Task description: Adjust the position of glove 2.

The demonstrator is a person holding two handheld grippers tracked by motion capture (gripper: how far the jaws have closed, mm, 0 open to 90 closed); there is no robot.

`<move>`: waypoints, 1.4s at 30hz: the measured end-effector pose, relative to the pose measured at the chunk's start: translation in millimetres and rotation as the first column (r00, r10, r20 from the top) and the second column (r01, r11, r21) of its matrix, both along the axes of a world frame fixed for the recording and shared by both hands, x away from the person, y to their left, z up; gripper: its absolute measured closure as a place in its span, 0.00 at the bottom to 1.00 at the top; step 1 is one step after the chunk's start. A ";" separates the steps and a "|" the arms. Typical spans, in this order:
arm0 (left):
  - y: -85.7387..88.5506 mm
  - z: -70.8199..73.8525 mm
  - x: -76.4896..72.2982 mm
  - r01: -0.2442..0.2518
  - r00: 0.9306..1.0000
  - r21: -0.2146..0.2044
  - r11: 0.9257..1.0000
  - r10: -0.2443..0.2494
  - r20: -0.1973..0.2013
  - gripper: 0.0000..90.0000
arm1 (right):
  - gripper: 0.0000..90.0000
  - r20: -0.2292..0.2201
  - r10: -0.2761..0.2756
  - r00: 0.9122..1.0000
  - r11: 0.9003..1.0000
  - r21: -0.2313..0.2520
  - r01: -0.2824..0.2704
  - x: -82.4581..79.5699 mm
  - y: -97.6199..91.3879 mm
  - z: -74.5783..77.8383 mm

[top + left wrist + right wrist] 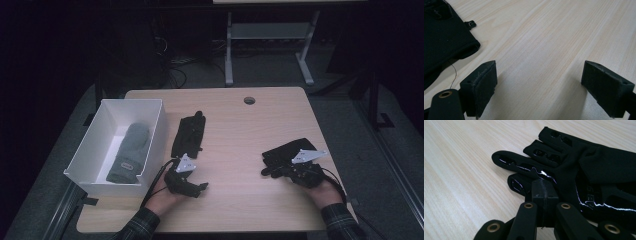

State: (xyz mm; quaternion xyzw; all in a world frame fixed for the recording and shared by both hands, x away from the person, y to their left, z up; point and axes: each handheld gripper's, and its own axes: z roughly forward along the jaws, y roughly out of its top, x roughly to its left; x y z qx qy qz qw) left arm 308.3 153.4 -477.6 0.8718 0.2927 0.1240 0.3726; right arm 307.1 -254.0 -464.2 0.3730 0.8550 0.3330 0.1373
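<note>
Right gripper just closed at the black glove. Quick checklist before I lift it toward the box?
1. Right gripper shut: ok.
2. Fabric of right glove caught between the pads: cannot tell; they meet at its edge.
3. Left gripper open, nothing between its jaws: ok.
4. Other black glove apart from both grippers: ok.
5. Box has room beside the grey mitten: ok.

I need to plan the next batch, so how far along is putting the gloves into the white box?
One grey knitted mitten already lies inside the white open box. In hand: the right gripper is shut at the black glossy-printed glove, apparently pinching its edge. Left to do: box that glove and the other black glove; the left gripper is open above bare table.
</note>
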 end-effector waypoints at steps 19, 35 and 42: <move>-0.1 0.5 0.8 -0.007 1.000 0.007 1.000 0.007 0.001 0.14 | 1.00 0.053 0.002 0.999 0.999 0.051 -0.005 34.7 24.6 13.7; -0.2 0.3 1.1 -0.009 1.000 0.006 1.000 0.009 0.002 0.14 | 1.00 0.019 -0.226 0.974 0.973 -0.032 0.227 42.0 -69.9 0.3; -0.2 0.3 1.1 -0.009 1.000 0.006 1.000 0.009 0.003 0.14 | 1.00 0.001 -0.165 0.986 0.985 -0.051 0.165 36.2 -59.0 -0.3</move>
